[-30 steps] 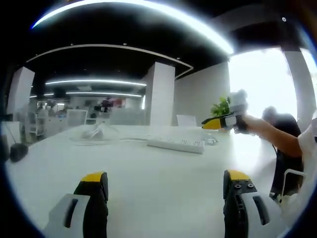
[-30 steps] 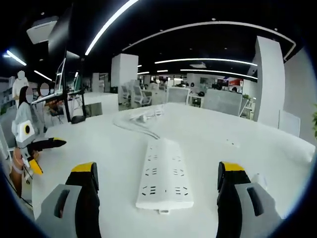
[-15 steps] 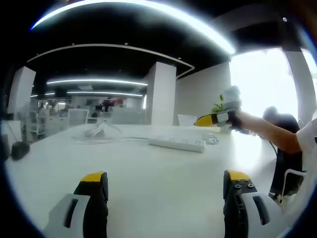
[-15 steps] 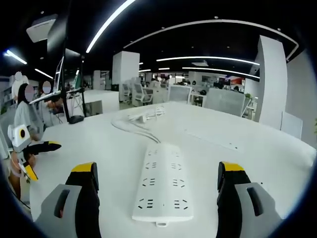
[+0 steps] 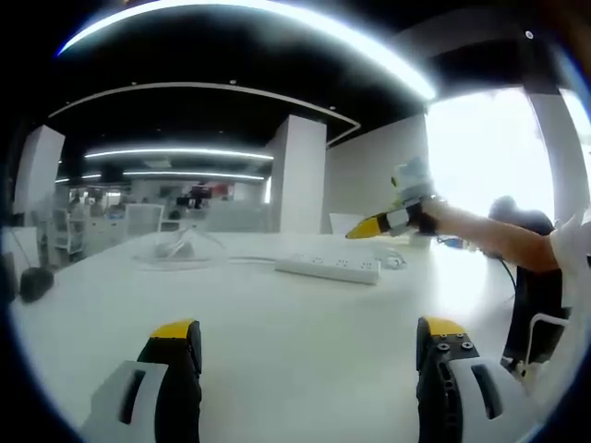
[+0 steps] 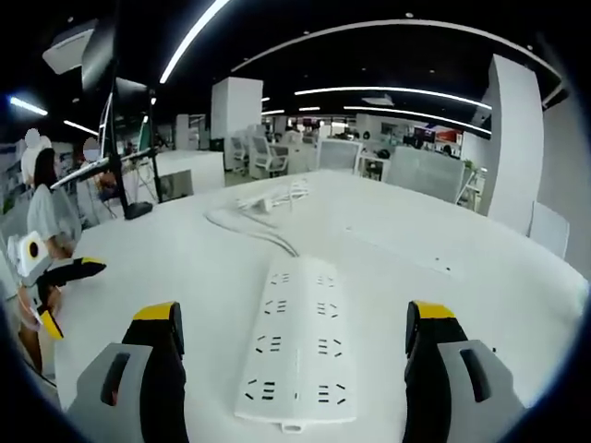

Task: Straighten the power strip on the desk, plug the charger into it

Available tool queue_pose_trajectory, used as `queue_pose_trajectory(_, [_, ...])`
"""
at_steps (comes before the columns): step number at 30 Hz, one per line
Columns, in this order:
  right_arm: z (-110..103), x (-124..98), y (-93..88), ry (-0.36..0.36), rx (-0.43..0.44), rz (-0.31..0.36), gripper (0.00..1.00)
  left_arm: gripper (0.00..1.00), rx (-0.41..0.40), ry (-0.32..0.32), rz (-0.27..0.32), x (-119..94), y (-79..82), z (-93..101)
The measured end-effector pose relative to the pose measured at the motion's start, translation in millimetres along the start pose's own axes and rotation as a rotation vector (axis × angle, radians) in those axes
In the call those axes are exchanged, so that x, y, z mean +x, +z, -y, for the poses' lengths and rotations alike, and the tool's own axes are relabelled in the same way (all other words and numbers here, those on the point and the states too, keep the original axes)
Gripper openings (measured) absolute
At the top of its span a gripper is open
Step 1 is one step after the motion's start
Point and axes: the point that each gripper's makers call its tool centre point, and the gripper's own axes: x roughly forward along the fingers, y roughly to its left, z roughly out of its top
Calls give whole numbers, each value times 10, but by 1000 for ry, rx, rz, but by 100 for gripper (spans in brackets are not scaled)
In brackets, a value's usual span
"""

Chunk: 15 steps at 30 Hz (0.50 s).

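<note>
A white power strip (image 6: 297, 346) lies lengthwise on the white desk (image 6: 185, 268), between the open jaws of my right gripper (image 6: 292, 351), which hovers just over its near end. Its white cable (image 6: 247, 226) curls away toward a white charger (image 6: 268, 200) farther back. In the left gripper view the same power strip (image 5: 328, 269) lies far across the desk, with the right gripper (image 5: 388, 221) above its right end, held by a person's arm (image 5: 499, 245). My left gripper (image 5: 305, 369) is open and holds nothing, low over bare desk. In the right gripper view the left gripper (image 6: 65, 277) shows at far left.
A dark object (image 5: 32, 284) sits at the desk's left edge. A monitor on an arm (image 6: 125, 120) stands at the desk's far left in the right gripper view. Office chairs, desks and a white pillar (image 6: 231, 125) fill the background. A potted plant (image 5: 411, 198) stands behind the desk.
The right gripper has moved forward and lower over the power strip, which now looks bigger between its jaws. From the left gripper view, it has shifted left above the strip.
</note>
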Motion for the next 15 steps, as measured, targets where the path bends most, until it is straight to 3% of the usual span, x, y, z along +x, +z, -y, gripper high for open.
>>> queue_pose_trajectory(6, [-12,68,23,30,9,-57,99,99,0,4,0,-12,5,-14])
queue_pose_trajectory(15, [-34,180,-40,84,36,-201,97,99,1,-4,-5,-9,-3,2])
